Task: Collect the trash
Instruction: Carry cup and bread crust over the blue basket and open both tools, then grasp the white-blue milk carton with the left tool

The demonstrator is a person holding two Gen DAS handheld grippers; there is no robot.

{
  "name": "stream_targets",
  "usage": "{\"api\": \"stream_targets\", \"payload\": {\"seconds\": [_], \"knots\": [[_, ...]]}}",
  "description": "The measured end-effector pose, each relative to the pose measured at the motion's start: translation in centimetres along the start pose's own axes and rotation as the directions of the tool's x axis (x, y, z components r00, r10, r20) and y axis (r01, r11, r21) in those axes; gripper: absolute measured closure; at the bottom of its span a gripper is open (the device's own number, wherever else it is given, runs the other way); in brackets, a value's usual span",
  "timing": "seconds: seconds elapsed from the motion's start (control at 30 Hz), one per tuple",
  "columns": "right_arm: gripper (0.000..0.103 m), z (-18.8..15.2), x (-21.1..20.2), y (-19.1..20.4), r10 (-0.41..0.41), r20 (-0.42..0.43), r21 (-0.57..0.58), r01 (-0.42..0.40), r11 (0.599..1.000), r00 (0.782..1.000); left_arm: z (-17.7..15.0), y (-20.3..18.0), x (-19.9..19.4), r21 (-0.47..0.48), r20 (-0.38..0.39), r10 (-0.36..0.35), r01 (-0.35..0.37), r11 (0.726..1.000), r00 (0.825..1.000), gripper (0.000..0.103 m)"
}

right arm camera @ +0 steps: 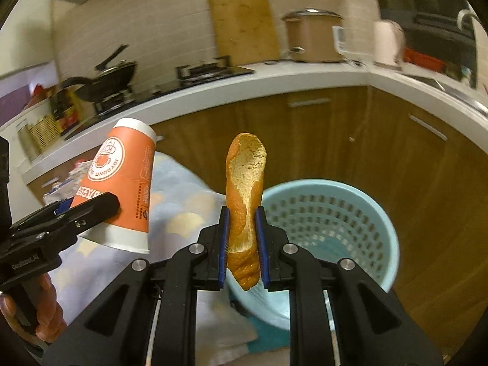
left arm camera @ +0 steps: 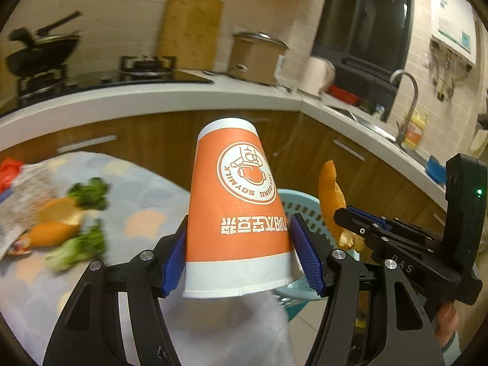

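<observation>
Now the left gripper [left arm camera: 238, 256] is clamped on the paper cup [left arm camera: 235, 207], the right gripper [right arm camera: 243, 244] on the orange peel [right arm camera: 245, 201]; centre each over the blue basket [right arm camera: 375, 213], lying near right, before releasing.

Orange paper cup [left arm camera: 235, 210] w/ white bands top and bottom, white round logo and lettering. Peel [right arm camera: 245, 201] — orange skin, pale yellowish inside. Basket [right arm camera: 350, 222] light blue, perforated in rows. Tablecloth [left arm camera: 143, 189] pale blue w/ peach scallop pattern — broccoli [left arm camera: 90, 192] green.
</observation>
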State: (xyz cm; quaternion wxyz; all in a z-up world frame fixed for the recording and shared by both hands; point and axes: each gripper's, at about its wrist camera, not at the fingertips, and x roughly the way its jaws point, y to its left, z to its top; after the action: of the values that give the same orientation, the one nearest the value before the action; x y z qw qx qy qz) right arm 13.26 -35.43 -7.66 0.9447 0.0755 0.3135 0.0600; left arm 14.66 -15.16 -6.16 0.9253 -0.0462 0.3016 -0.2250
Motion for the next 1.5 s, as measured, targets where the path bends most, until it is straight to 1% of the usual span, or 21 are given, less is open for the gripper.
{"api": "stream_targets", "payload": {"seconds": [0.17,0.33,0.37,0.4,0.43,0.5,0.53,0.63,0.83,0.97,1.07,1.27,1.4,1.5], "knots": [[0.089,-1.3,1.2,-3.1,-0.044,-0.048,0.050,0.046,0.998,0.998,-0.1,-2.7,4.6,0.037,-0.065,-0.037,0.039,0.999,0.997,0.041],[0.089,-2.4,2.9,-5.7,-0.071,-0.112,0.113,0.084,0.990,0.991,-0.5,-4.0,7.3,0.045,-0.112,-0.058,0.063,0.997,0.992,0.041],[0.088,-2.5,3.3,-6.1,-0.074,-0.121,0.126,0.089,0.988,0.990,-0.6,-4.2,7.9,0.048,-0.120,-0.059,0.065,0.997,0.991,0.041],[0.085,-2.5,3.5,-6.5,-0.076,-0.130,0.135,0.094,0.986,0.989,-0.6,-4.4,8.3,0.049,-0.128,-0.064,0.070,0.996,0.990,0.041],[0.084,-2.6,3.8,-6.7,-0.079,-0.140,0.145,0.100,0.984,0.987,-0.6,-4.5,8.7,0.050,-0.140,-0.069,0.077,0.996,0.988,0.041],[0.079,-2.8,4.4,-7.3,-0.078,-0.165,0.166,0.106,0.980,0.983,-0.8,-4.4,9.2,0.048,-0.153,-0.066,0.074,0.996,0.986,0.036],[0.078,-2.9,4.6,-7.5,-0.077,-0.169,0.174,0.107,0.979,0.983,-0.9,-4.3,9.3,0.045,-0.152,-0.062,0.069,0.997,0.986,0.032],[0.078,-3.1,4.6,-7.8,-0.084,-0.173,0.177,0.115,0.977,0.981,-1.1,-3.7,9.2,0.033,-0.151,-0.056,0.062,0.998,0.987,0.032],[0.078,-2.9,4.1,-7.3,-0.070,-0.162,0.175,0.099,0.980,0.984,-0.9,-2.6,7.8,0.004,-0.133,-0.049,0.050,0.999,0.990,0.032],[0.078,-2.0,3.5,-5.7,-0.051,-0.141,0.150,0.072,0.986,0.989,-0.9,-1.7,6.2,-0.011,-0.113,-0.041,0.040,0.999,0.993,0.032],[0.078,-1.3,2.9,-3.6,-0.028,-0.120,0.126,0.043,0.991,0.992,-0.9,-0.5,4.1,-0.029,-0.079,-0.025,0.022,0.999,0.997,0.032],[0.078,0.6,2.2,2.4,0.048,-0.082,0.044,-0.044,0.998,0.996,-0.6,2.7,-1.1,-0.075,0.000,0.026,-0.026,0.997,1.000,0.033],[0.078,1.2,2.3,6.9,0.095,-0.078,-0.031,-0.098,0.995,0.992,-0.3,5.8,-5.0,-0.122,0.054,0.082,-0.075,0.990,0.995,0.033],[0.078,1.3,2.5,10.1,0.133,-0.084,-0.078,-0.139,0.987,0.988,-0.1,8.2,-7.8,-0.164,0.092,0.132,-0.116,0.980,0.987,0.033]]}}
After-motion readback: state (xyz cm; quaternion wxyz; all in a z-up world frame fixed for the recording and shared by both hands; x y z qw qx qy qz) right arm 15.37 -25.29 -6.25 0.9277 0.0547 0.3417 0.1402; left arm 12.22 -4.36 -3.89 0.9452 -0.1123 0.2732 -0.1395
